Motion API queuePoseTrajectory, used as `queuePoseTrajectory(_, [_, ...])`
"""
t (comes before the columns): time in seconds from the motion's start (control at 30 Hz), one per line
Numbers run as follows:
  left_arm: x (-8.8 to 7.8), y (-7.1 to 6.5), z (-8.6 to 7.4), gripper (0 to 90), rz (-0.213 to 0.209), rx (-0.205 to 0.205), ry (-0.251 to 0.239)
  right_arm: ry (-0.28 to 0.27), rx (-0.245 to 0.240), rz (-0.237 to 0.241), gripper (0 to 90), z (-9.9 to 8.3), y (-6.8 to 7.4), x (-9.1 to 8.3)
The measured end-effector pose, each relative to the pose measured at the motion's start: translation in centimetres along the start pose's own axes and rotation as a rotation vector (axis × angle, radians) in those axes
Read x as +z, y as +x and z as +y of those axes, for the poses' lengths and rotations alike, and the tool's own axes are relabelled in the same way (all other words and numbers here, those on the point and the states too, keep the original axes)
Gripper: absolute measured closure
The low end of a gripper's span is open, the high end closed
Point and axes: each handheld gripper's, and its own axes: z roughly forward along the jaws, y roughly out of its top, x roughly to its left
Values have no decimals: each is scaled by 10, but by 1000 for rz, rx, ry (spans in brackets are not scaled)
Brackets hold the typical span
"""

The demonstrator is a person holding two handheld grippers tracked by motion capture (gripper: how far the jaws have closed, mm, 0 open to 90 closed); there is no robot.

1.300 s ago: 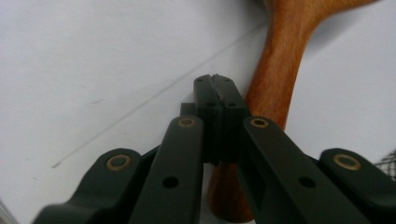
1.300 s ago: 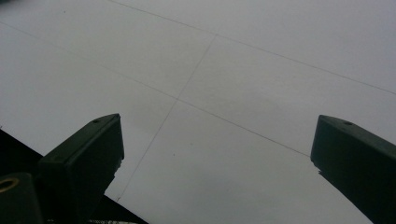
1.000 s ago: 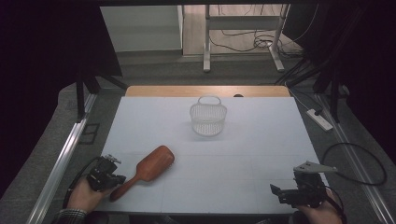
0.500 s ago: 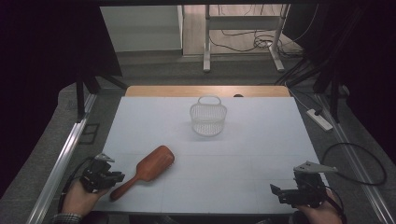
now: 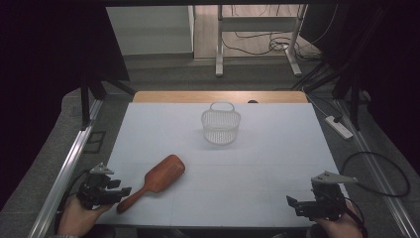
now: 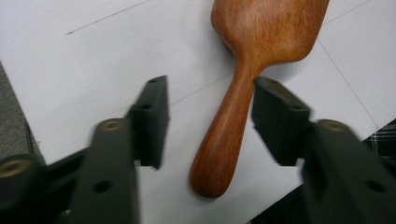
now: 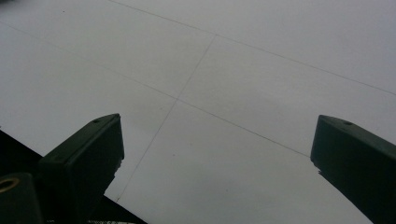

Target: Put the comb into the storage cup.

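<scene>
A brown wooden hairbrush [image 5: 157, 179] lies flat on the white table [image 5: 267, 148] at the front left, handle toward me. My left gripper [image 5: 121, 191] is at the handle's end. In the left gripper view the brush handle [image 6: 224, 140] lies between the jaws of the left gripper [image 6: 210, 93], which have just been opening; there is a clear gap at the left jaw and the pads do not press on it. My right gripper [image 5: 292, 202] rests at the front right, open. In the right gripper view the right gripper [image 7: 217, 126] has bare table between its jaws.
A white mesh basket [image 5: 221, 126] with a handle stands upright at the middle back of the table. A wooden strip [image 5: 218, 96] borders the far edge. Metal rails run along the left side, and cables and a power strip [image 5: 339, 126] lie on the floor at the right.
The left gripper has drawn back a little to the left and its jaws have spread apart around the brush handle. The brush and the right gripper stay where they were.
</scene>
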Motion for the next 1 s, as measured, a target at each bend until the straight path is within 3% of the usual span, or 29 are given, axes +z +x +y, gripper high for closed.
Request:
queuePoseTrajectory(0.23, [-4, -1, 0, 148, 17, 3, 1, 0, 0, 0, 30, 0, 0, 0])
queuePoseTrajectory(0.4, [-5, -3, 0, 40, -10, 35, 4, 2, -1, 1, 30, 0, 0, 0])
queuePoseTrajectory(0.6, [-5, -7, 4, 0, -33, 47, -5, 3, -1, 1, 30, 0, 0, 0])
queuePoseTrajectory(0.7, [-1, -10, 7, 0, -27, 76, -11, 2, -2, 1, 30, 0, 0, 0])
queuePoseTrajectory(0.8, [3, -12, 10, 0, -46, 95, -26, 2, -2, 1, 30, 0, 0, 1])
queuePoseTrajectory(1.0, [11, -13, 16, 0, -56, 116, -25, 4, -4, 3, 30, 0, 0, 1])
